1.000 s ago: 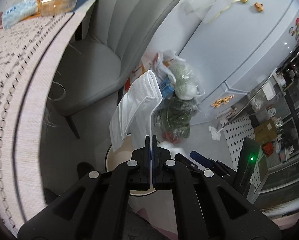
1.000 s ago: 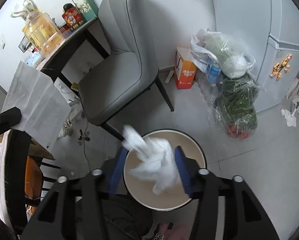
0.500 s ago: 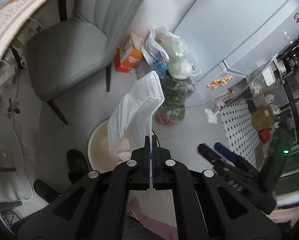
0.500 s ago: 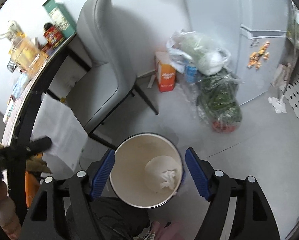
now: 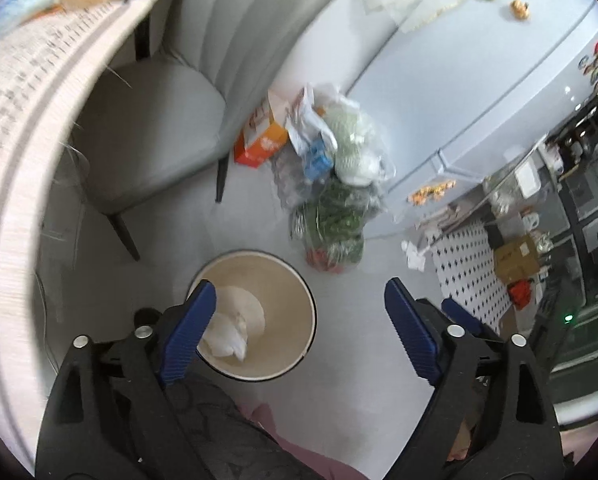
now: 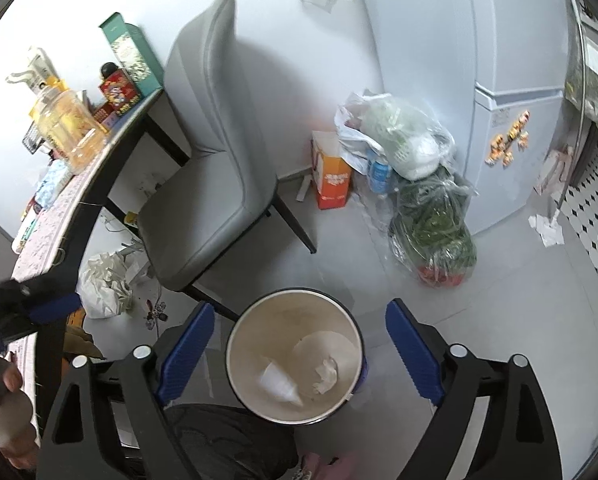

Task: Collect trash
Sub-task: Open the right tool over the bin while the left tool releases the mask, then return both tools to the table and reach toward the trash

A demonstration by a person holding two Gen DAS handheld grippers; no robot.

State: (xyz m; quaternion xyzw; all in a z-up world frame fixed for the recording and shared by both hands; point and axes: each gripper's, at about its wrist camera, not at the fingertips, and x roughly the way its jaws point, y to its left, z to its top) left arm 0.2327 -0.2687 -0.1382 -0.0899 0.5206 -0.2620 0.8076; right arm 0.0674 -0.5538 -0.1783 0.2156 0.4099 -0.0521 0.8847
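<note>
A round beige trash bin (image 5: 295, 280) stands on the grey floor, also in the right wrist view (image 6: 243, 340). Inside lie a crumpled white tissue (image 6: 326, 374) and a folded white napkin (image 6: 279, 384); white paper in the bin also shows in the left wrist view (image 5: 229, 330). My left gripper (image 5: 299, 334) is open and empty above the bin's right side. My right gripper (image 6: 297, 354) is open and empty, directly over the bin. The left gripper also shows at the left edge of the right wrist view (image 6: 31, 308).
A grey chair (image 6: 215, 184) stands behind the bin beside a table (image 5: 27, 92) with jars and boxes. Plastic bags of vegetables (image 6: 431, 220) and an orange carton (image 6: 331, 176) sit against a white fridge (image 6: 499, 60). Crumpled white paper (image 6: 103, 284) lies under the table.
My left gripper opened and let go of the folded white napkin, which now lies in the bin. My right gripper stays open over the bin after dropping the tissue.
</note>
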